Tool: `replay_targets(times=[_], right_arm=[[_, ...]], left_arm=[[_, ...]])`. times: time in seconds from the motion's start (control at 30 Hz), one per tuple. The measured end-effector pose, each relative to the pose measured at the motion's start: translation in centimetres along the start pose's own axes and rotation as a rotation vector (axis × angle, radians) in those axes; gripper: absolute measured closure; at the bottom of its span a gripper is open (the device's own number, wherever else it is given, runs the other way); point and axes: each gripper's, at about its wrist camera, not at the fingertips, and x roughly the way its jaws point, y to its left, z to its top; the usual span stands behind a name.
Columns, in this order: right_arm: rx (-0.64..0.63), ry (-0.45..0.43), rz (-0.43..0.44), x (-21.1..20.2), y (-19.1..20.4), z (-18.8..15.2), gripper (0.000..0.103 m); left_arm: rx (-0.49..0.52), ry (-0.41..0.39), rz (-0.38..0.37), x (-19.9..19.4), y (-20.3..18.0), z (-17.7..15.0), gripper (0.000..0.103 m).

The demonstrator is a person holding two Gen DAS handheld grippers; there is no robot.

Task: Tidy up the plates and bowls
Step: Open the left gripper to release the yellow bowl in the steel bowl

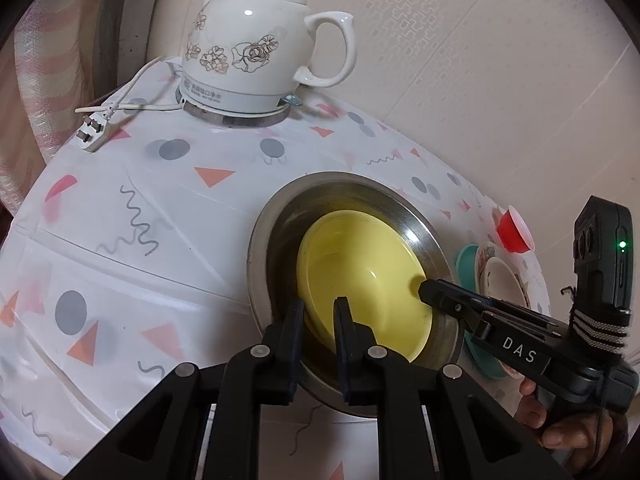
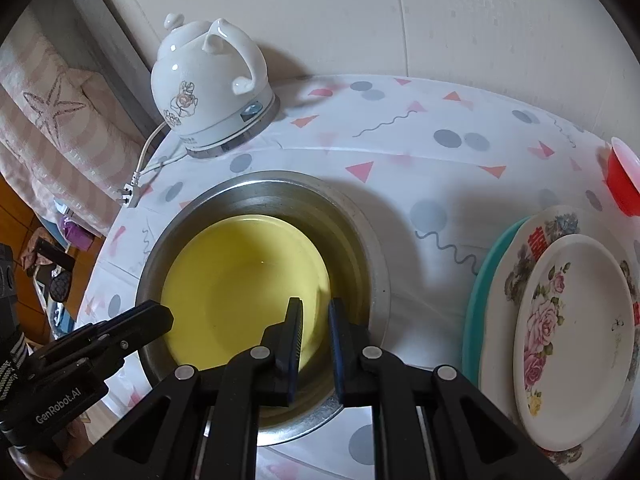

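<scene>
I find the yellow bowl (image 2: 240,280) nested inside the steel bowl (image 2: 352,216) on the patterned tablecloth (image 1: 120,208), with the white kettle (image 1: 256,40) at the back and a stack of plates (image 2: 568,340) well to the right beside a small red bowl (image 2: 622,184). My left gripper (image 1: 318,320) has its fingers nearly together astride the near rims of the nested bowls, though I cannot tell whether the pads press on them. My right gripper (image 2: 314,320) is likewise nearly closed at the yellow bowl's right edge, contact not discernible.
</scene>
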Motion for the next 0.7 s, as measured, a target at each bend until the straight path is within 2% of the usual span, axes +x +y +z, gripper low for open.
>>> replay_targets(times=[0.43,0.53,0.7], right_arm=[[-0.005,0.002,0.006,0.2,0.1,-0.2,0.090],[-0.006,-0.010,0.011,-0.1,0.1,-0.3,0.084],[0.001,-0.050,0.024,-1.0,0.2,-0.5,0.082]], left_arm=[[0.037,-0.019,0.045,-0.5,-0.6,-0.1,0.089],[0.041,-0.030,0.056,-0.9,-0.7,-0.2,0.087],[0.052,-0.045,0.079,-1.3,-1.0,-0.3,0.086]])
